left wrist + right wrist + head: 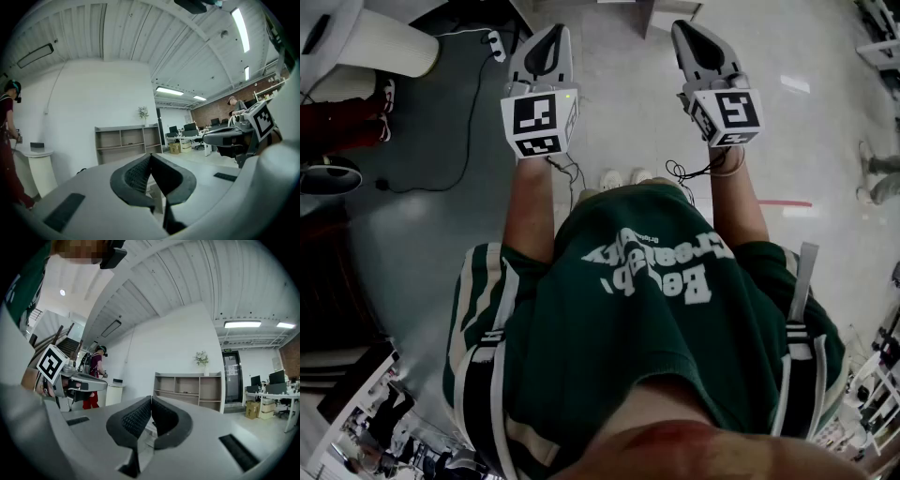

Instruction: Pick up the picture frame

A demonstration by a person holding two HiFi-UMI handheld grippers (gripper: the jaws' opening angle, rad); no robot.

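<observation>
The picture frame appears in none of the views, so its place relative to either gripper, and its look, cannot be told.

In the head view the left gripper [551, 37] and the right gripper [689, 36] are held out level, side by side and well apart, above a pale floor [619, 112]. The lower part of that view is filled by the wearer's green shirt [656, 319].

In the left gripper view that gripper's dark ribbed pads [136, 176] are seen pressed together with nothing between them. Far beyond them, from the left, a person in dark red [8, 140] is cut off by the picture's edge. A white pedestal [36, 171] follows, then an open shelf unit [126, 143] with a small plant [143, 112] on top. What lies on the shelves is too small to be made out.

In the right gripper view its pads [133, 420] are likewise closed on nothing, and the same shelf unit is seen beyond them.
</observation>
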